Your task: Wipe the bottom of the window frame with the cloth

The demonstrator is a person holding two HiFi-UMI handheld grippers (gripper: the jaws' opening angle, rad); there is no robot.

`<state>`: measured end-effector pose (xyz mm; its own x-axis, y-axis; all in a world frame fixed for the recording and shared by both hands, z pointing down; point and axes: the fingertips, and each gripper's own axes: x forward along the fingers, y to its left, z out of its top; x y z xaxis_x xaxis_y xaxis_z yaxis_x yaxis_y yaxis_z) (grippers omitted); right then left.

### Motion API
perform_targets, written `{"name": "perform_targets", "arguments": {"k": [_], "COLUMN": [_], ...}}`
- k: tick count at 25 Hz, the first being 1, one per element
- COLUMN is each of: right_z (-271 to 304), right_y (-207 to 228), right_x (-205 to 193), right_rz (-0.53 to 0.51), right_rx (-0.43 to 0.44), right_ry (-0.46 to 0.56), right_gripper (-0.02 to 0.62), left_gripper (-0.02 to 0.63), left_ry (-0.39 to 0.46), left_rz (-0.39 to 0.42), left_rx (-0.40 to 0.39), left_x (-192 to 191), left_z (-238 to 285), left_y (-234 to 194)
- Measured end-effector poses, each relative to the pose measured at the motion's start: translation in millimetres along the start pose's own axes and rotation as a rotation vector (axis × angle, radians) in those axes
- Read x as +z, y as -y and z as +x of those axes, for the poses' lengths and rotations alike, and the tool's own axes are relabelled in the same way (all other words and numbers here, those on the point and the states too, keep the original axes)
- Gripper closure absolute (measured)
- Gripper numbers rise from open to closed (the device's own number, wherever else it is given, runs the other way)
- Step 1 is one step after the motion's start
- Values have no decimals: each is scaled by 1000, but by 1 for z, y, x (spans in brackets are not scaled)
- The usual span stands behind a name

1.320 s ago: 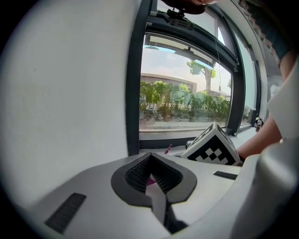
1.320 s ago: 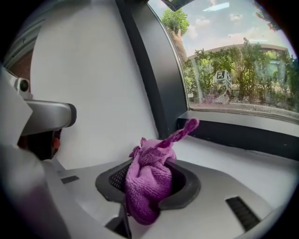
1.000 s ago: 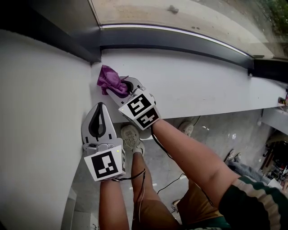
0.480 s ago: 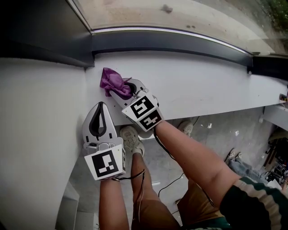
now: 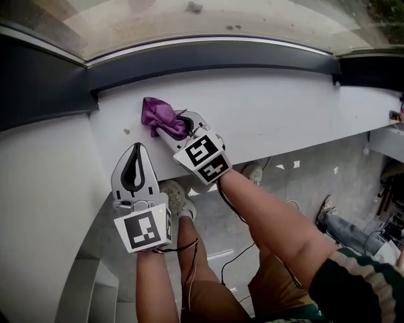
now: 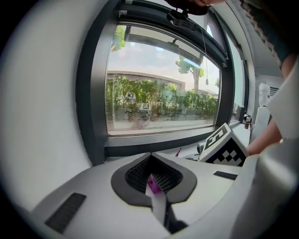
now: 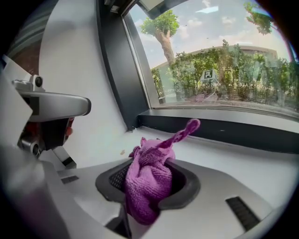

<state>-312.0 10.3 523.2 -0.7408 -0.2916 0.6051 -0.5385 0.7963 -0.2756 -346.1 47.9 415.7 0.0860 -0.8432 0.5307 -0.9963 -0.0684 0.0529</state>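
**Cloth (image 5: 161, 117) of crumpled purple towelling, gripped in my right claw above the sill**

My right claw (image 5: 180, 124) is clenched on the cloth (image 7: 150, 179). The bundle fills the gap between the two dark padded jaws and bulges over them, with one twisted tail sticking up toward the glass. From the head view it sits over the flat white window sill (image 5: 284, 113), near the sill's left end. I cannot tell whether the fabric touches the surface.

My left claw (image 5: 137, 149) is closed, its jaw tips meeting, and it grips nothing. It hangs just beside the right one, nearer to me, at the sill's front edge by the white wall (image 5: 44, 189).

Beyond the cloth runs the dark bottom rail of the window frame (image 5: 208, 57), along the back of the sill, with the glass pane (image 5: 189, 16) above it. Below my arms, a pale shoe (image 5: 172, 194) stands on the grey floor (image 5: 303, 183).
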Motion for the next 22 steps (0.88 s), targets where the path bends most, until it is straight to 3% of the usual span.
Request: {"name": "perform_targets", "arguments": {"k": [13,22], "right_z": [-58,-92], "right_y": [63,95], "right_x": [-25,-48], "right_rz": [51,96], "right_rx": [-49,-82], "right_ry": [12,23], "right_gripper": [448,448], "left_gripper": [600,600], "left_ry": [23,-46], "left_rz": [65,65], "left_rx": [-113,-140], "left_x": [22,-12], "left_z": [15,31], "left_y": [84,126]}}
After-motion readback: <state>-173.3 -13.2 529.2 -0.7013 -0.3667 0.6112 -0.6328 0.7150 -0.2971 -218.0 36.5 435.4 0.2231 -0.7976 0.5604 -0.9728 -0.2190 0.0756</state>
